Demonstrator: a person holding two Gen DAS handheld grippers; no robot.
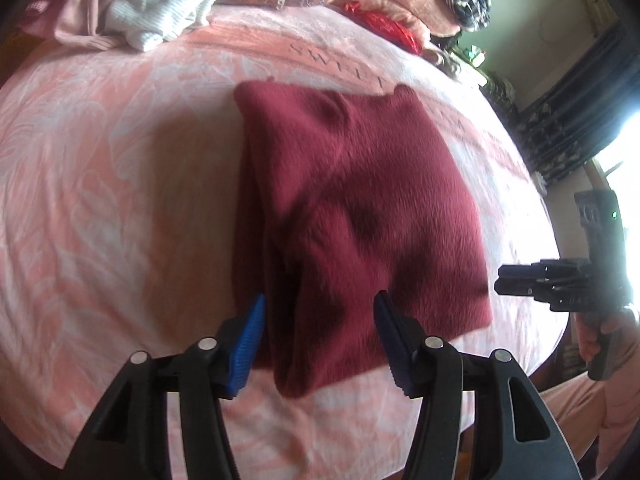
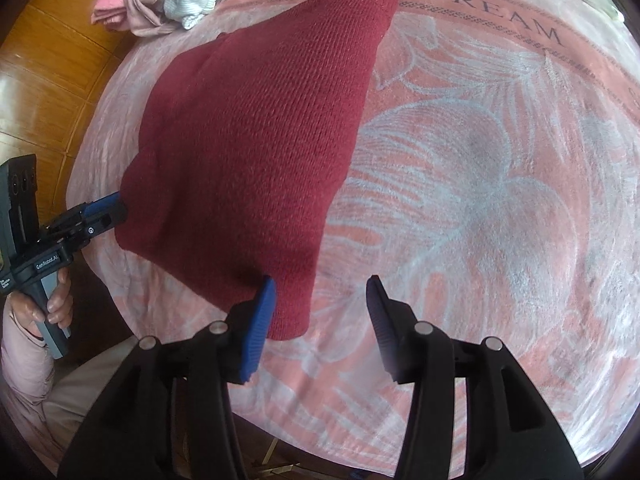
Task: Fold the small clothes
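A dark red knitted garment (image 1: 352, 208) lies folded into a rough rectangle on a pink blanket (image 1: 120, 184) printed with pale leaves and the words "SWEET DREAM". The left gripper (image 1: 320, 320) hovers over the garment's near edge, its blue-padded fingers (image 1: 250, 344) spread wide with nothing between them. The right gripper (image 2: 322, 308) sits at the garment's near corner, fingers (image 2: 260, 328) likewise parted, one pad just beside the cloth. A heap of pale clothes (image 1: 132, 4) rests at the blanket's far edge.

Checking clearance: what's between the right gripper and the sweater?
Nothing but bare blanket. In the right wrist view the open right gripper sits at the sweater corner.
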